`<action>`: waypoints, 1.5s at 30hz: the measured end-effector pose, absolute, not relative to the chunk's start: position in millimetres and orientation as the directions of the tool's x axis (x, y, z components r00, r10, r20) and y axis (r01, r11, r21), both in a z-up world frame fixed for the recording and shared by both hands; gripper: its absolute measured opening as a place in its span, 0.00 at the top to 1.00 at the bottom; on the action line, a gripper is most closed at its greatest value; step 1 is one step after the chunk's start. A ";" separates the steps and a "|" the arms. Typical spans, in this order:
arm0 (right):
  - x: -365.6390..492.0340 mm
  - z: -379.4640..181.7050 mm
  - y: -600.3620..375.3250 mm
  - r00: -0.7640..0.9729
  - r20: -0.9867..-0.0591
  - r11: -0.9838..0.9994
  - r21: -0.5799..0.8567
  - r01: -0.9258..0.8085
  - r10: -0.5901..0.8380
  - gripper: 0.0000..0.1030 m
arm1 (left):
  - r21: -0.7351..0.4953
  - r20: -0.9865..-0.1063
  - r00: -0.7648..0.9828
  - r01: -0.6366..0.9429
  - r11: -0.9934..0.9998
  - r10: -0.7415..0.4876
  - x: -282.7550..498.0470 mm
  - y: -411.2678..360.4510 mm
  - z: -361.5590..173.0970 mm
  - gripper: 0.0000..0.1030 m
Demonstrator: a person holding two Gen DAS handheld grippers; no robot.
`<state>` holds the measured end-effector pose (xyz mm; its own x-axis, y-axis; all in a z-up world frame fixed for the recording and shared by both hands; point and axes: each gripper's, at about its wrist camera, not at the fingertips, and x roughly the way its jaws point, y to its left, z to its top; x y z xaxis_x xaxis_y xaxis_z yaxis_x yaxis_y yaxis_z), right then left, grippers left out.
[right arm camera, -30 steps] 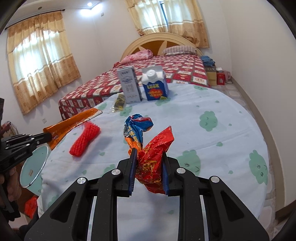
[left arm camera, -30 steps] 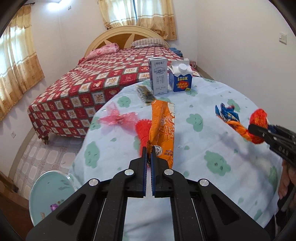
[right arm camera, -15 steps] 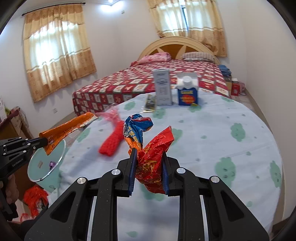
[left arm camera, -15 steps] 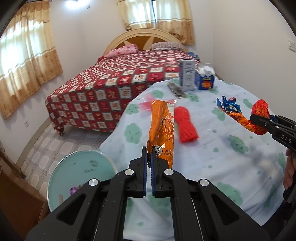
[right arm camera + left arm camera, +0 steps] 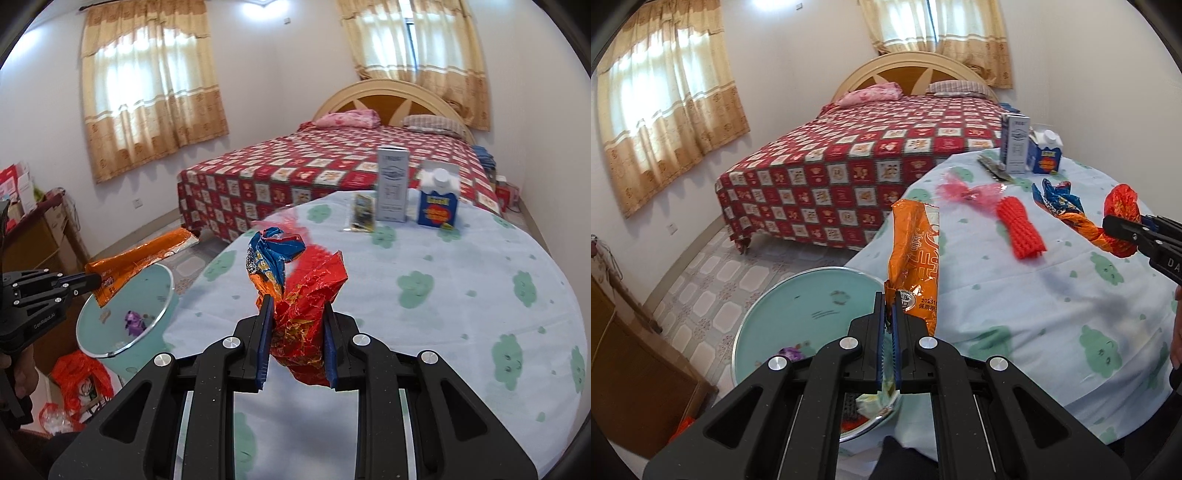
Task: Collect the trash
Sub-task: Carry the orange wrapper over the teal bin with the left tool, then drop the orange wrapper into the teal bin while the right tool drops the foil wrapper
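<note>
My left gripper [image 5: 889, 299] is shut on an orange snack wrapper [image 5: 916, 254] and holds it at the table's left edge, over the rim of a pale green trash bin [image 5: 768, 317]. In the right wrist view the orange wrapper [image 5: 140, 258] hangs above the bin [image 5: 162, 291]. My right gripper [image 5: 295, 314] is shut on a crumpled red and blue wrapper [image 5: 299, 295] above the table. It also shows in the left wrist view [image 5: 1119, 221].
On the round table with the green-patterned cloth [image 5: 1052, 314] lie a red foam net [image 5: 1019, 229], a pink plastic wrapper [image 5: 964, 192], a small dark packet [image 5: 362, 218], a grey carton [image 5: 391, 184] and a blue carton [image 5: 437, 199]. A bed [image 5: 868, 155] stands behind. A cabinet [image 5: 620, 354] stands left of the bin.
My left gripper has swung left with the orange wrapper, from over the table to over the bin. My right gripper has kept its hold on the crumpled wrapper and turned left.
</note>
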<state>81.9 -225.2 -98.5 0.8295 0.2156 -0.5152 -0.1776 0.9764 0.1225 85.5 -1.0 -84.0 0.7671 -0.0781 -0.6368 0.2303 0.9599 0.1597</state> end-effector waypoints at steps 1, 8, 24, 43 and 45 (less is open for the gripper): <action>83.6 -98.6 -219.8 0.826 -0.517 0.974 0.120 -0.190 0.225 0.77 | 0.163 -0.635 0.769 0.223 0.961 -0.071 84.8 3.6 -83.5 0.97; 90.7 -99.6 -195.0 0.811 -0.524 0.965 0.104 -0.241 0.259 0.77 | 0.165 -0.637 0.770 0.191 0.968 -0.043 83.0 22.5 -83.3 0.97; 100.0 -99.7 -153.0 0.791 -0.531 0.946 0.075 -0.315 0.306 0.76 | 0.162 -0.638 0.770 0.127 0.979 0.006 79.9 56.4 -85.4 0.97; 110.4 -97.2 -117.4 0.771 -0.538 0.924 0.042 -0.380 0.341 0.76 | 0.157 -0.638 0.768 0.066 0.985 0.050 79.5 87.1 -89.3 0.97; 111.7 -95.9 -113.0 0.770 -0.536 0.921 0.039 -0.387 0.346 0.76 | 0.155 -0.639 0.767 0.059 0.986 0.055 79.9 90.4 -90.2 0.97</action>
<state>111.7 -113.0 -95.9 0.7703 0.3459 -0.5357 -0.3865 0.9215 0.0391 79.9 90.4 -90.2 0.7670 0.0550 -0.6393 0.0587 0.9861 0.1551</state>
